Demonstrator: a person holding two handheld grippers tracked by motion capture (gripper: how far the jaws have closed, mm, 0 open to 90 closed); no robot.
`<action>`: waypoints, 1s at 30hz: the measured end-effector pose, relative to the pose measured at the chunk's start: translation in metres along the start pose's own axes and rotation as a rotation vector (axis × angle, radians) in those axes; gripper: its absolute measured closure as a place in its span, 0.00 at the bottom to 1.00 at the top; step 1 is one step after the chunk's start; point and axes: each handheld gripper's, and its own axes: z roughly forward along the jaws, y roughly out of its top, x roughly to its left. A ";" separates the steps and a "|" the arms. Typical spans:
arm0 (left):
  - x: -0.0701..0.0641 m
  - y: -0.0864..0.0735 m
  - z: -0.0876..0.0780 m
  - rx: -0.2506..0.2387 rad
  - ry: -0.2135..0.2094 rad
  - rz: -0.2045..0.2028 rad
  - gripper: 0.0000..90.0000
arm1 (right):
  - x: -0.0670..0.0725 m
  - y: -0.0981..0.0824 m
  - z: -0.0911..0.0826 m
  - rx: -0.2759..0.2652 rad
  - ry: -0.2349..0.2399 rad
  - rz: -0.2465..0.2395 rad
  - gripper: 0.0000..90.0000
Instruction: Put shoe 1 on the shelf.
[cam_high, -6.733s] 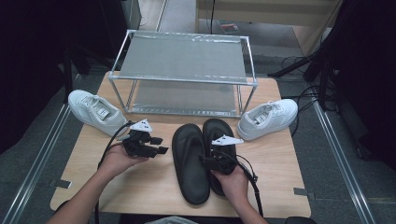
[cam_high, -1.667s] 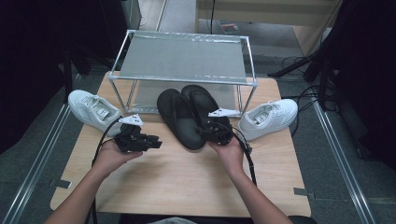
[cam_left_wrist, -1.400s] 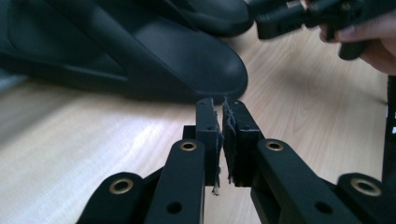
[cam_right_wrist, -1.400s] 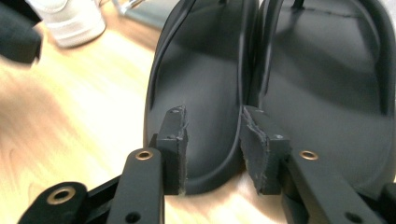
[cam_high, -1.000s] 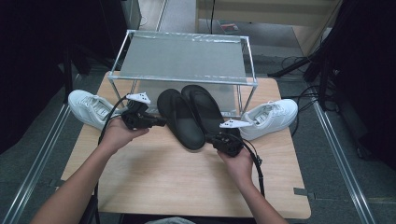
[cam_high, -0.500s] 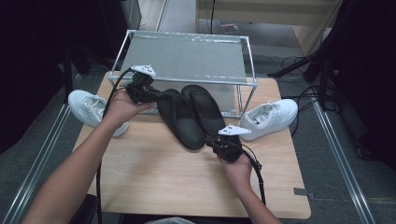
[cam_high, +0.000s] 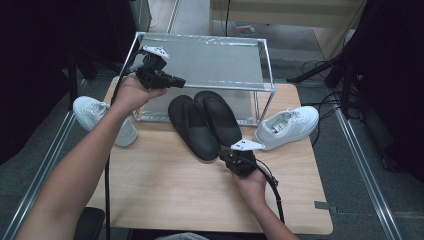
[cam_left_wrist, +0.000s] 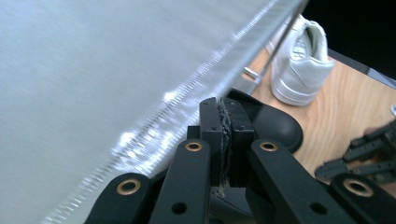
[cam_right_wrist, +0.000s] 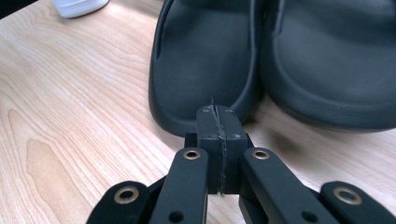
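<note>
Two black sandals (cam_high: 204, 122) lie side by side on the wooden table (cam_high: 165, 195), toes partly under a metal shoe rack (cam_high: 210, 55). My left gripper (cam_high: 181, 83) is raised beside the rack's top shelf edge, jaws shut and empty; in the left gripper view its shut jaws (cam_left_wrist: 225, 103) hover over the shelf (cam_left_wrist: 93, 79) with a sandal (cam_left_wrist: 275, 128) below. My right gripper (cam_high: 226, 155) rests low at the sandals' heels, shut on nothing. The right gripper view shows its shut jaws (cam_right_wrist: 217, 112) just short of the left sandal's heel (cam_right_wrist: 205, 65), not touching.
One white sneaker (cam_high: 287, 127) sits right of the rack, another (cam_high: 102, 117) at the table's left edge behind my left forearm. Dark floor and cables surround the table. Bare wood spreads in front of the sandals.
My left gripper rose from table level beside the left sneaker up to the rack's top shelf edge. The right gripper stayed near the sandals' heels. The sandals have not moved.
</note>
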 end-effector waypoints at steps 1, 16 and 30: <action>0.001 0.001 0.000 0.002 0.005 0.002 0.98 | 0.000 -0.001 0.002 0.008 0.005 -0.002 1.00; 0.019 0.000 0.018 0.026 0.028 0.006 1.00 | -0.003 -0.001 0.020 0.078 0.033 -0.020 1.00; 0.020 0.001 0.021 0.044 0.047 0.029 1.00 | 0.003 0.007 0.034 0.074 0.047 -0.015 1.00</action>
